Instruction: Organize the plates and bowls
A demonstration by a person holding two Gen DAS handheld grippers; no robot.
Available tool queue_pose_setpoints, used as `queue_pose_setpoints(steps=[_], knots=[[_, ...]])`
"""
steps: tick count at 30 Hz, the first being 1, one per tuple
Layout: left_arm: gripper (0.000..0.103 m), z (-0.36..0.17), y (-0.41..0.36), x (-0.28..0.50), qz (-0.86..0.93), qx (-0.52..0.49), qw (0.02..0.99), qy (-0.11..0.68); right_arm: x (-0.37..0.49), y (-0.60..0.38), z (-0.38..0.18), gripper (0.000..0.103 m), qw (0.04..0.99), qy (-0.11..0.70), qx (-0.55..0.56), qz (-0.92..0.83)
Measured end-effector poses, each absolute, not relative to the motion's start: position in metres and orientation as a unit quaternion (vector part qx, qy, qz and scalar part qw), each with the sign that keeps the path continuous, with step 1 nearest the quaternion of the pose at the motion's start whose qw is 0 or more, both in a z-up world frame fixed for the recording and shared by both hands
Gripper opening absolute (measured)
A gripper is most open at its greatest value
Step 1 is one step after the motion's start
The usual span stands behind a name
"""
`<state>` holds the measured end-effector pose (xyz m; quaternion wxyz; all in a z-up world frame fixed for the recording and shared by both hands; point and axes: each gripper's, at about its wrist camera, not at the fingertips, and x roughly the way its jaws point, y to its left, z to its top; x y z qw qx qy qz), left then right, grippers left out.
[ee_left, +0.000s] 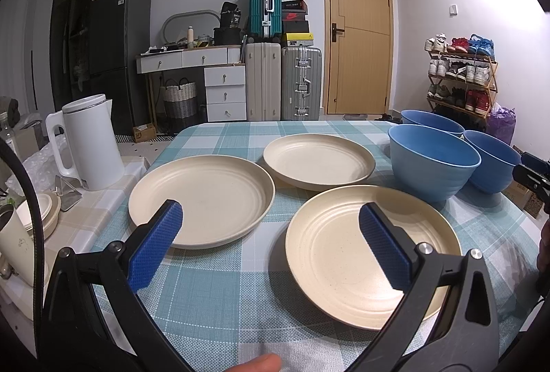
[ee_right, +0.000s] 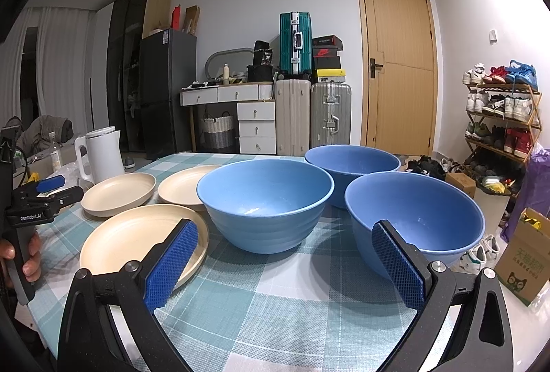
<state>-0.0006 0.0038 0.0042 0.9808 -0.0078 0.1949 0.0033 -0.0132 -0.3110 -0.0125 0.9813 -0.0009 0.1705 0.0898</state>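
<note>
Three cream plates lie on the checked tablecloth: a left plate [ee_left: 202,196], a far plate [ee_left: 318,160] and a near plate [ee_left: 333,248]. Three blue bowls stand to their right: a near-left bowl [ee_right: 264,200], a far bowl [ee_right: 352,165] and a right bowl [ee_right: 414,217]. My left gripper [ee_left: 271,217] is open and empty, above the gap between the left and near plates. My right gripper [ee_right: 285,241] is open and empty, just before the near-left and right bowls. The left gripper also shows in the right wrist view [ee_right: 51,184].
A white kettle [ee_left: 91,140] stands on a side table to the left, with cups [ee_left: 37,217] beside it. The table's right edge [ee_right: 457,313] is close to the right bowl. A cardboard box [ee_right: 524,255] sits on the floor to the right.
</note>
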Motion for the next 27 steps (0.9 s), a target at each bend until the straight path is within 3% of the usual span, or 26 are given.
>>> queue_pose_setpoints(steps=[27], knots=[[0.103,0.026,0.017,-0.005,0.018,-0.016,0.977,0.211,-0.001,-0.288,0.009,0.103,0.974,0.205,-0.020,0.091]])
